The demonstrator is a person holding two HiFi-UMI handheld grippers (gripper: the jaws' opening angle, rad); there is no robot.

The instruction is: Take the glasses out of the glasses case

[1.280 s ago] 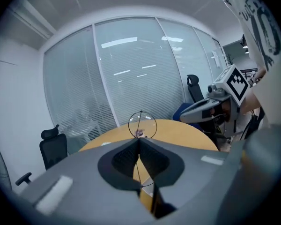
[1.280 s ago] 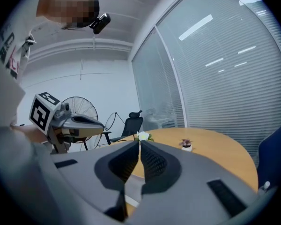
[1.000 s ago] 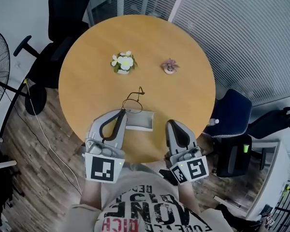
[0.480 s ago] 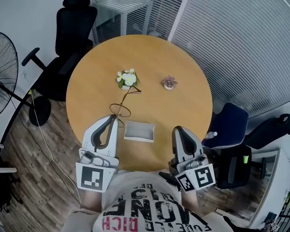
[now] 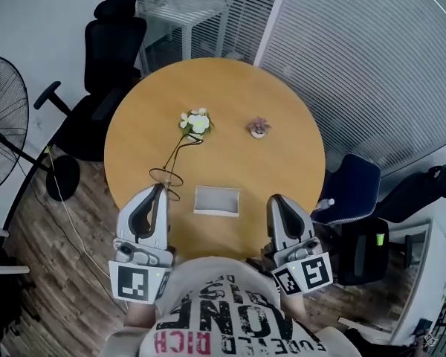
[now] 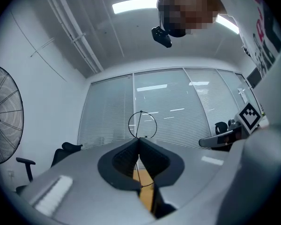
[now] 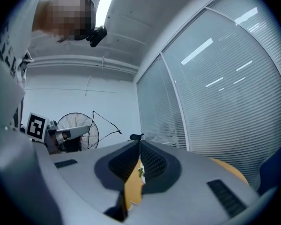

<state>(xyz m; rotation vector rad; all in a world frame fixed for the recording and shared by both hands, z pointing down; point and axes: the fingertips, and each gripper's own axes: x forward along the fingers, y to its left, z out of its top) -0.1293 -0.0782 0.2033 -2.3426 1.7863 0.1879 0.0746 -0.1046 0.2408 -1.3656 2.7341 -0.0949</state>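
Thin wire-rimmed glasses (image 5: 176,155) hang in the air over the left half of the round wooden table (image 5: 230,88). My left gripper (image 5: 160,187) is shut on one end of them. In the left gripper view a round lens rim (image 6: 142,124) stands just past the closed jaws of the left gripper (image 6: 139,139), with a thin wire running down between the pads. The open grey glasses case (image 5: 216,201) lies near the table's front edge, between the two grippers, apart from both. My right gripper (image 5: 276,198) is shut on nothing; in the right gripper view the right gripper (image 7: 139,142) has only table behind its jaws.
A white flower pot (image 5: 195,121) and a small pink plant (image 5: 259,127) stand mid-table. A black office chair (image 5: 108,58) and a floor fan (image 5: 0,117) are on the left. A blue chair (image 5: 353,188) sits by the right edge. Blinds cover the wall behind.
Both grippers have risen and drawn back toward the person. The left one has swung left, carrying the glasses away from the case. The case has stayed put.
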